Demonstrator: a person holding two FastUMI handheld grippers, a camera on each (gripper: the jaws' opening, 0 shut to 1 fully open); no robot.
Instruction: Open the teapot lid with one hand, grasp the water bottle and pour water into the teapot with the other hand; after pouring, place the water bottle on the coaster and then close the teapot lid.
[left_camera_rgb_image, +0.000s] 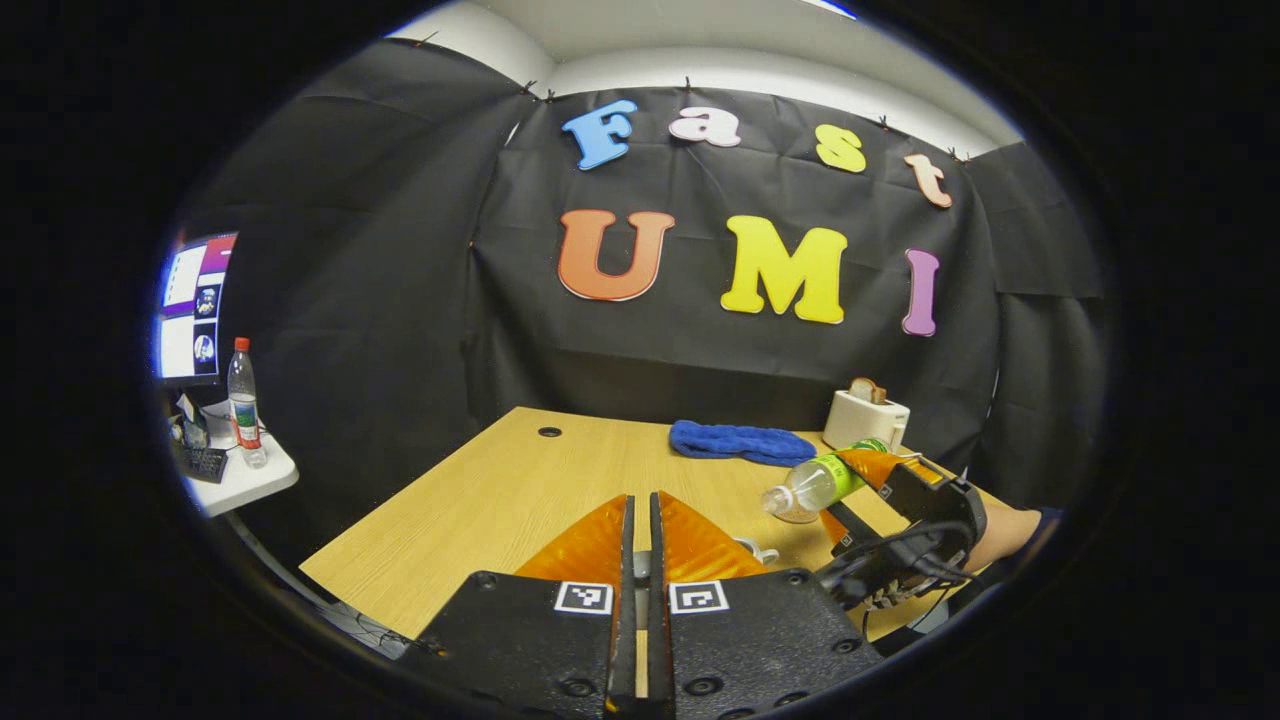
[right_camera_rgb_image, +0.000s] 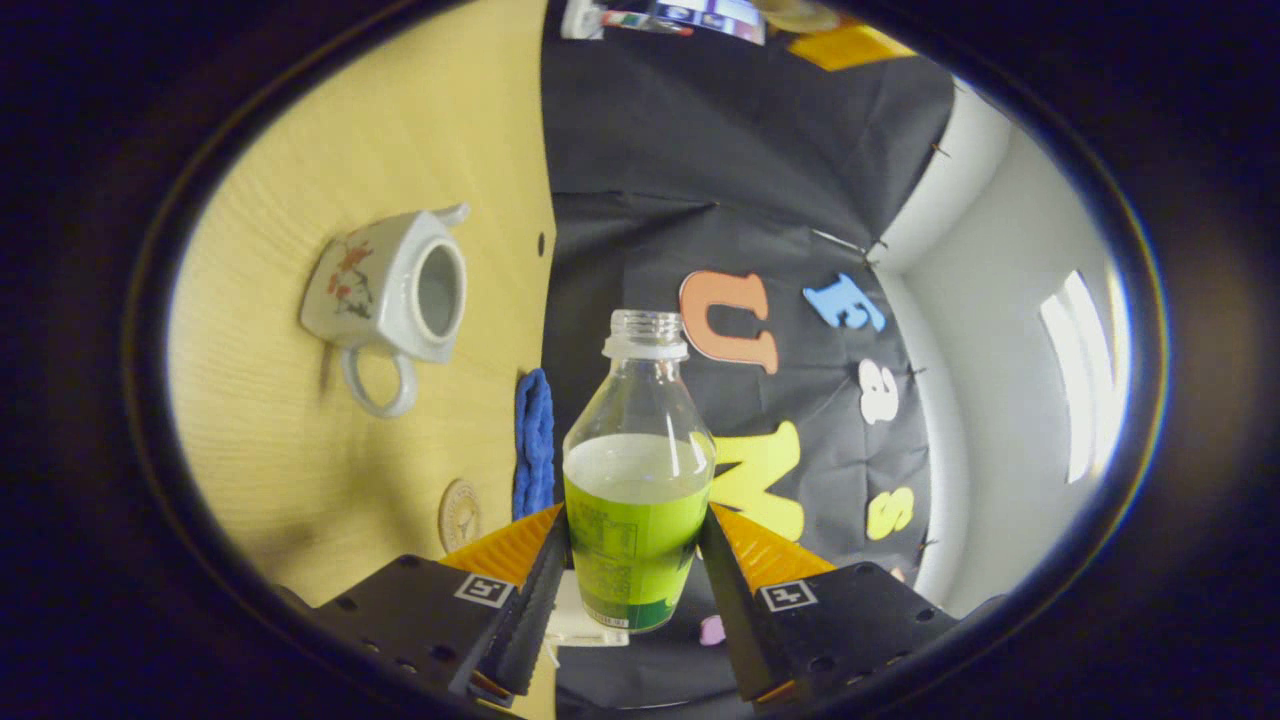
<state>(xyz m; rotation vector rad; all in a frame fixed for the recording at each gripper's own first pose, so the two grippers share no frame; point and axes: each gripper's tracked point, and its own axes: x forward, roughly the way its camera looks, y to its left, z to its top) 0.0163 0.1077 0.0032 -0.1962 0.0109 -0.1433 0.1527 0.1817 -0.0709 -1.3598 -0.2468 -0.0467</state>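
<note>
Two grippers: both in frame, one on each hand.
Left gripper (left_camera_rgb_image: 640, 560): fingers pressed together with barely a slit between them. Can't tell if the lid is pinched in there; something small sits in the gap, too hidden to call.
Right gripper (right_camera_rgb_image: 632, 570): clamped on the water bottle (right_camera_rgb_image: 638, 480), one finger on each side of the green label.
Right gripper from the left gripper view (left_camera_rgb_image: 900, 520): off to the right over the wooden table (left_camera_rgb_image: 480, 500), a hand (left_camera_rgb_image: 1005, 535) behind it, bottle (left_camera_rgb_image: 815, 485) tipped nearly flat with its mouth pointing left and a bit down.
Bottle: cap off, roughly half full, water level sitting just above the label.
Teapot (right_camera_rgb_image: 390, 295): the right gripper view gets the good look. White with a red flower print, standing on the table, lid off, opening bare, loop handle and spout both visible. From the left gripper view just a white bit (left_camera_rgb_image: 755, 548) peeks past the fingers, between the two grippers.
Coaster (right_camera_rgb_image: 460, 515): round, tan, flat on the table, well apart from the teapot, just beside the blue cloth (right_camera_rgb_image: 535, 445).
Blue cloth: also in the left gripper view (left_camera_rgb_image: 740, 442), bunched at the far table edge.
Toaster (left_camera_rgb_image: 865, 418): white, slice of bread sticking out, just right of the cloth.
Side table (left_camera_rgb_image: 245, 475): left of the booth, carrying a second bottle with a red cap (left_camera_rgb_image: 244, 400) and a monitor (left_camera_rgb_image: 195, 305).
</note>
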